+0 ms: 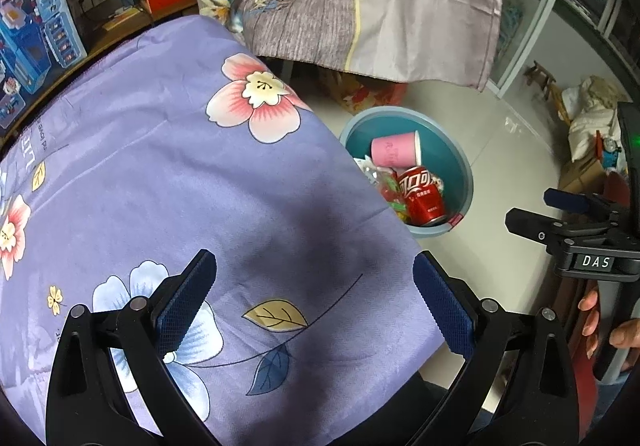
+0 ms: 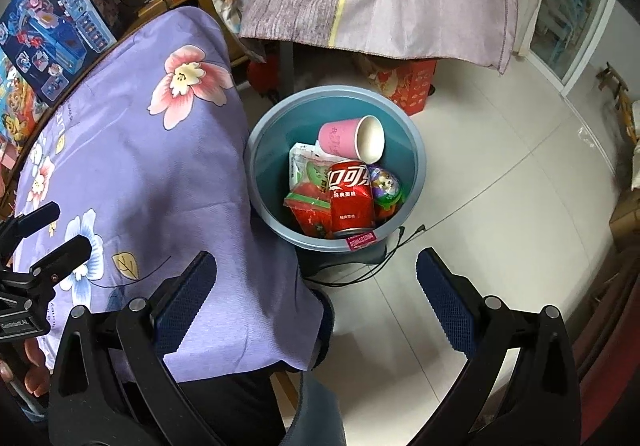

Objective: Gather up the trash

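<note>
Trash binned, both tongs empty.
Your left tongs [image 1: 314, 302] and right tongs [image 2: 316, 300] gaped wide; the bin [image 2: 416, 144] probably sat beside the desk [image 2: 132, 150] for easy dropping.

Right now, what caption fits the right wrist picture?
Open right gripper above a bin holding a can and cup.

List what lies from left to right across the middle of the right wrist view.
Blue printed toy box → purple floral tablecloth → round teal plastic bin → red soda can inside it → pale tiled floor.
</note>
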The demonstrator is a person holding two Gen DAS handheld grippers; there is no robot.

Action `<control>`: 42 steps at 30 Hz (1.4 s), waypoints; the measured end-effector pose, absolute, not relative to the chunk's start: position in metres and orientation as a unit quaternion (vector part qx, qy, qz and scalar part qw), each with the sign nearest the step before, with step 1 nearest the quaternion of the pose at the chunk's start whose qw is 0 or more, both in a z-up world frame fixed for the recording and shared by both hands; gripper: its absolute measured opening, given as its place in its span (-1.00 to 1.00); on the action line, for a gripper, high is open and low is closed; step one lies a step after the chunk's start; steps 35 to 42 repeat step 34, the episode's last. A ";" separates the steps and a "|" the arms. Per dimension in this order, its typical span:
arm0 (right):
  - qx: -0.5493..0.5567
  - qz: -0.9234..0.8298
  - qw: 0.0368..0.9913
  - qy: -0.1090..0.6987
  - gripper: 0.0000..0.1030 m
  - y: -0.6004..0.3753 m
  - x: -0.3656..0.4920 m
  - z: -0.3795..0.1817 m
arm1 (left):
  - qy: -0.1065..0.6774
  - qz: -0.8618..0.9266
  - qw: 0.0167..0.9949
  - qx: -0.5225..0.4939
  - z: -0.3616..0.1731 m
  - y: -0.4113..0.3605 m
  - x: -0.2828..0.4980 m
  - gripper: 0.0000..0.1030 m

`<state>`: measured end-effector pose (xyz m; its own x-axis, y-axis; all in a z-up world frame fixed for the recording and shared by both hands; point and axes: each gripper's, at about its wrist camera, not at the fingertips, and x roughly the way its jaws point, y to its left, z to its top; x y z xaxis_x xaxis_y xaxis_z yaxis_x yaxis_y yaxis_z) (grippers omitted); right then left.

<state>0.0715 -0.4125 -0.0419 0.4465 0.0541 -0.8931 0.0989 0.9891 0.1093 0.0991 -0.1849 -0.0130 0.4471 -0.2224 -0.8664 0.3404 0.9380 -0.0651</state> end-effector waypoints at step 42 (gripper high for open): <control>0.060 -0.031 0.839 0.540 0.87 -0.412 0.079 -0.055 | 0.526 -0.153 0.834 0.060 -0.032 -0.183 0.105 0.92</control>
